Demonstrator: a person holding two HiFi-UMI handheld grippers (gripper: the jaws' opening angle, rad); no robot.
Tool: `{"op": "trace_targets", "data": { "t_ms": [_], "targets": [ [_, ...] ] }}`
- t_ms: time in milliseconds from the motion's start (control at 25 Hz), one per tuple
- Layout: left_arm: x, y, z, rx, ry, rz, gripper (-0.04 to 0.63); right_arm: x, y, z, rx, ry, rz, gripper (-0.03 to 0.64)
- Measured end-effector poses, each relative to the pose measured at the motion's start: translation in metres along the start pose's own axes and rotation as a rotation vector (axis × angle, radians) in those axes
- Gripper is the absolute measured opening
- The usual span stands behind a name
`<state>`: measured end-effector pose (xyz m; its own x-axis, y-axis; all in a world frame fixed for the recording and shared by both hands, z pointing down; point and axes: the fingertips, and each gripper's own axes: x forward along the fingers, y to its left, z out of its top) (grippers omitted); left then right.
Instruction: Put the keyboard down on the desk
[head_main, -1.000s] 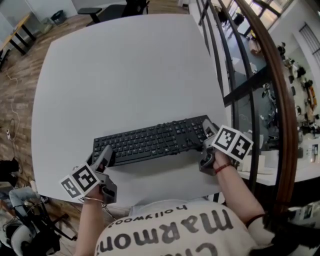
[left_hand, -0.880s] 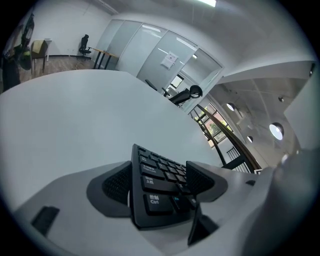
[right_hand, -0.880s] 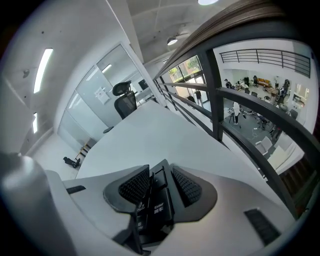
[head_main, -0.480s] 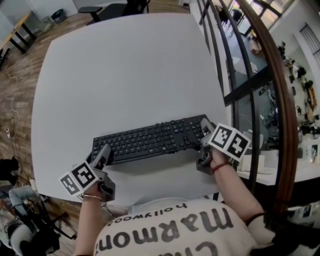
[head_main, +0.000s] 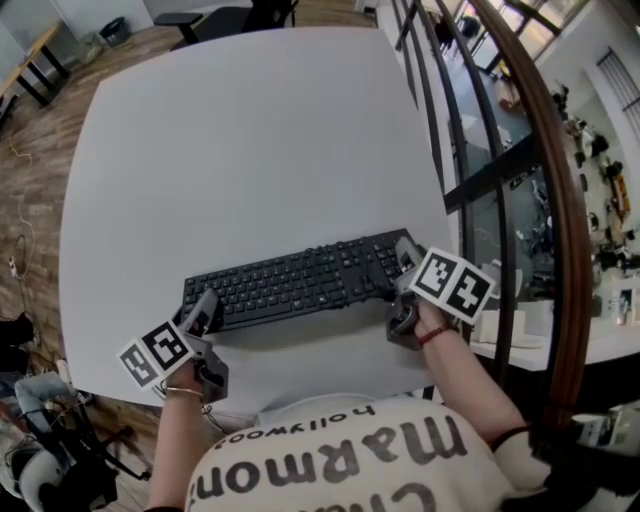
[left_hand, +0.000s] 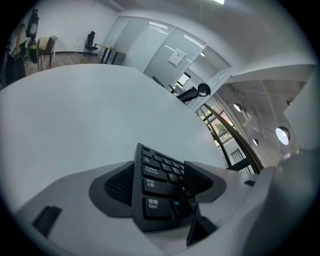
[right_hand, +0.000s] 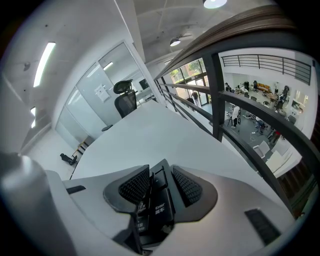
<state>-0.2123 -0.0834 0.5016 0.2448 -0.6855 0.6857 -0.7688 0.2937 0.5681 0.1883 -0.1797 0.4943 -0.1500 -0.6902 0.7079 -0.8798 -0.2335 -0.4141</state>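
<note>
Keyboard (head_main: 300, 283) lies flat on desk (head_main: 250, 150), near front edge. R gripper (head_main: 402, 257) pinches its R end. L gripper (head_main: 200, 307) jaws, just closing slightly, stand spread round L end, not pressing. Recommended: open R fully, then withdraw both level, w/o dragging keyboard.

The keyboard (left_hand: 159, 192) keys read "Ctrl" and "Enter".

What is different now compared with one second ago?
The left gripper has just been closing its jaws slightly around the left end of the keyboard, without clamping it yet. Unchanged: the right gripper stays shut on the right end, and the keyboard keeps its place.
</note>
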Motion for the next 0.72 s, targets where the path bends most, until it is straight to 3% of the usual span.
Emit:
{"op": "trace_targets", "data": {
  "t_ms": [400,720],
  "targets": [
    [0.0008,0.0029,-0.0009,-0.005,-0.015,0.01,0.305,0.0015,0.0011,0.0002,0.001,-0.004,0.01,0.157],
    [0.0028,0.006,-0.0038,-0.051,-0.036,-0.012,0.285,0.0041,0.0038,-0.0017,-0.029,-0.008,0.019,0.158]
  ]
}}
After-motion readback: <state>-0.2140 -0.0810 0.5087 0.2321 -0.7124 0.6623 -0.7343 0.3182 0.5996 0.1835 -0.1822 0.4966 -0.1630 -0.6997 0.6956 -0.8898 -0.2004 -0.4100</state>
